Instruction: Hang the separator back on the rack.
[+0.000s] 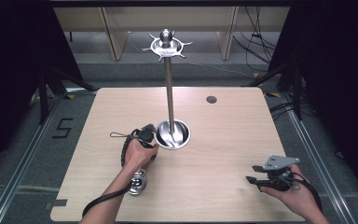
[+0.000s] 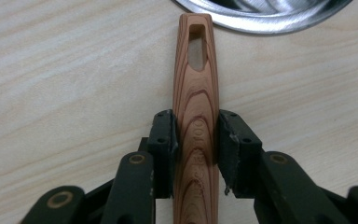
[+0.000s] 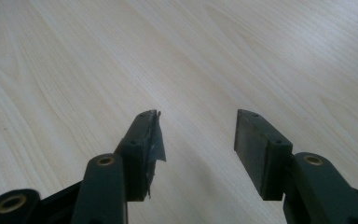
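My left gripper (image 2: 196,140) squeezes the wooden handle (image 2: 196,93) tight so it won't slip, while my right gripper (image 3: 198,135) waits with jaws apart.

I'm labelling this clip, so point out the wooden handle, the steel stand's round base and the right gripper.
wooden handle (image 2: 196,116): left gripper view, on its grain above the jaws.
steel stand's round base (image 1: 185,138): high view, on its right rim.
right gripper (image 3: 197,135): right gripper view, midway between its open fingertips.

Even overhead light washes the pale bench (image 1: 242,140), while the surroundings sink into darkness. Glare streaks the steel bowl (image 1: 181,133). Soft shadows underneath, and both gripper views look slightly soft up close.
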The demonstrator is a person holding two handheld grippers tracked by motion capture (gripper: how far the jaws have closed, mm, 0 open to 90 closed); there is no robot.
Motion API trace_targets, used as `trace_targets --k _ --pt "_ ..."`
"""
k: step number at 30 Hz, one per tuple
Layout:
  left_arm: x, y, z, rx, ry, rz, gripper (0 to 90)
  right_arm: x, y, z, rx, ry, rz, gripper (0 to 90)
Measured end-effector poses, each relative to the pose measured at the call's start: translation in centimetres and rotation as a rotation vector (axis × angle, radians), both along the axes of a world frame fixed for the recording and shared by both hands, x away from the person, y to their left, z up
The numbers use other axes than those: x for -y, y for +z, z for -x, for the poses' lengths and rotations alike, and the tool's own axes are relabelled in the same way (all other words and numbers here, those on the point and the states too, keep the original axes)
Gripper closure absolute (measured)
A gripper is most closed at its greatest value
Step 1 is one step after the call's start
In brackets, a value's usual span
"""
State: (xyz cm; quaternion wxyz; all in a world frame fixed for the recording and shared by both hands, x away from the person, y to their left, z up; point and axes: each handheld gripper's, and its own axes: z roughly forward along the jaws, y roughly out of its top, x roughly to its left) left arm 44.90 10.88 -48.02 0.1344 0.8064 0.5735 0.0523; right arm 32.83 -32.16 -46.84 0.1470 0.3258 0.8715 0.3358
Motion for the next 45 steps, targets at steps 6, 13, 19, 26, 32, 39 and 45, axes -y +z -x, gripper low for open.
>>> trace_targets --k 6,13,19,26,32,39,45 --pt "-1.0 0.4 0.8 0.048 -0.02 0.072 67.1 -0.3 -0.2 0.1 0.005 -0.009 -0.018 50.1" --pt "-2.5 1.6 1.8 0.129 -0.081 0.11 67.2 -0.2 0.0 0.0 0.008 0.01 0.003 50.1" --pt "-3.5 2.8 3.7 0.233 -0.079 0.16 67.2 -0.2 0.0 0.0 -0.003 0.003 -0.001 50.0" --pt "-4.5 3.5 6.2 0.369 -0.084 0.198 67.2 -0.3 0.0 0.0 0.01 0.006 -0.001 50.0" --pt "-5.9 4.4 8.9 0.459 -0.115 0.257 67.2 -0.4 0.0 0.1 0.012 0.006 -0.007 49.9" --pt "-6.8 4.6 10.7 0.538 -0.119 0.288 67.2 -0.4 0.1 0.1 0.011 0.014 -0.007 49.8" --pt "-7.1 5.1 12.0 0.616 -0.101 0.32 67.2 -0.4 0.1 0.1 0.025 0.009 -0.01 49.8"
